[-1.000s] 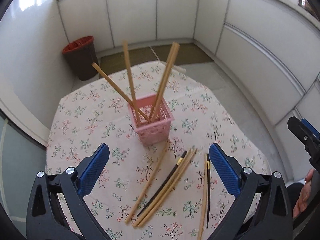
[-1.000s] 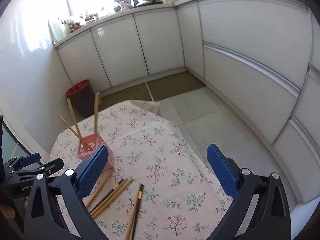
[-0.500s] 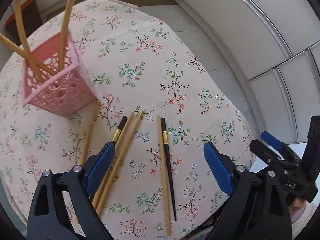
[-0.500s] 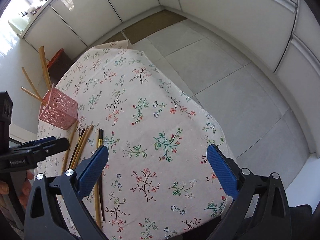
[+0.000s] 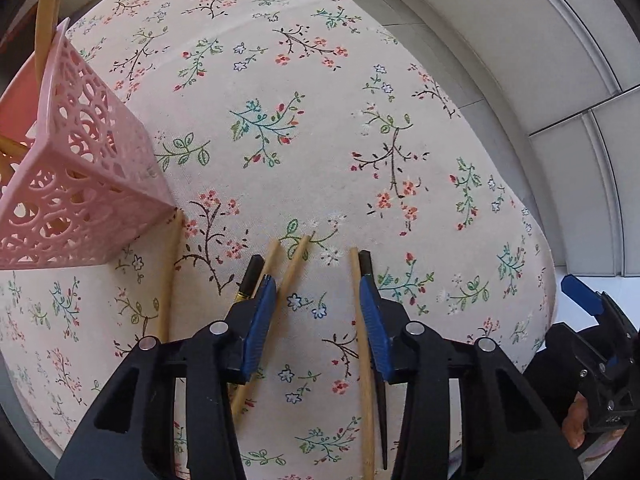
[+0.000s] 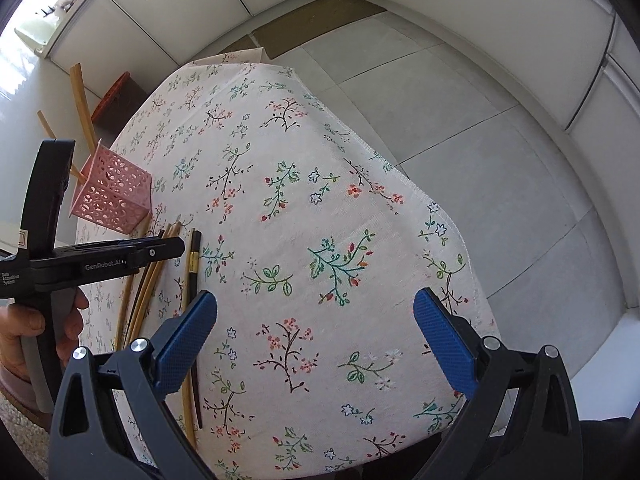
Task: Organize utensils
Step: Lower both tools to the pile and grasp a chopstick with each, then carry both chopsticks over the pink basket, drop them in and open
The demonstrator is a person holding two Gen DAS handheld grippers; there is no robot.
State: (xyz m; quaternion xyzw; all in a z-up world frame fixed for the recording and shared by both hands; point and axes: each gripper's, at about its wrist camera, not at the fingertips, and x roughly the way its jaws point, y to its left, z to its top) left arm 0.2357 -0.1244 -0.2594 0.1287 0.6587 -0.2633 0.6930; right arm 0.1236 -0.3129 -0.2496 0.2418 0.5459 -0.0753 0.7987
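Several chopsticks lie on the flowered tablecloth [image 5: 360, 128]. My left gripper [image 5: 318, 288] is open, low over them, its jaws partly closed around a wooden chopstick [image 5: 294, 268] and another wooden one [image 5: 362, 344]; a black chopstick [image 5: 249, 278] lies just outside the left finger. A pink lattice holder [image 5: 76, 184] with wooden chopsticks upright in it stands at the left; it also shows in the right wrist view [image 6: 112, 196]. My right gripper [image 6: 314, 328] is open and empty above the table, right of a black and wooden pair [image 6: 193, 280].
The table's edge [image 6: 440, 216] drops to a grey tiled floor [image 6: 500, 140] on the right. White cabinets line the walls. A red bin [image 6: 116, 96] stands behind the table. The person's hand [image 6: 36, 332] holds the left gripper's handle.
My left gripper has dropped down onto the loose chopsticks and its jaws have narrowed. My right gripper has lowered a little toward the table and stays wide open.
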